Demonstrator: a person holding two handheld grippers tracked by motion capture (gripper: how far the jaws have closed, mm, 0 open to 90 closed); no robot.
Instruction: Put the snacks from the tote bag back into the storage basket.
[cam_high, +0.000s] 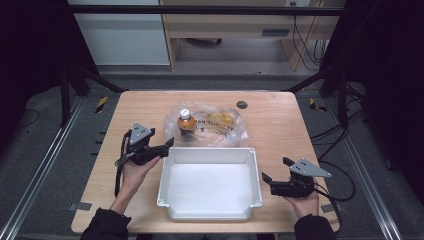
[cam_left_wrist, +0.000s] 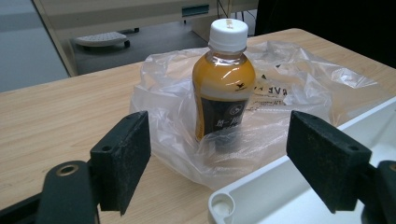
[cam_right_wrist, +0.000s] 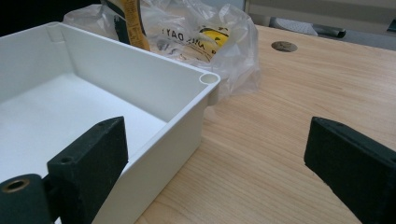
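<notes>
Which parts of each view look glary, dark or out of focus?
High view: the tray floor is washed out white, and the surroundings are dark. Left gripper view: highlights on the bottle and bag; near jaws slightly soft. Right gripper view: the near jaws and tray wall slightly soft.

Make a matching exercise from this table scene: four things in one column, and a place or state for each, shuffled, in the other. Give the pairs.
Things
1. bottle
2. white tray
3. left gripper
4. plastic bag

Places or states
A. lies crumpled behind the tray
B. stands upright, white cap on
C. empty, in the middle of the table
D. open, pointed at the bottle

Pairs: 1-B, 2-C, 3-D, 4-A
</notes>
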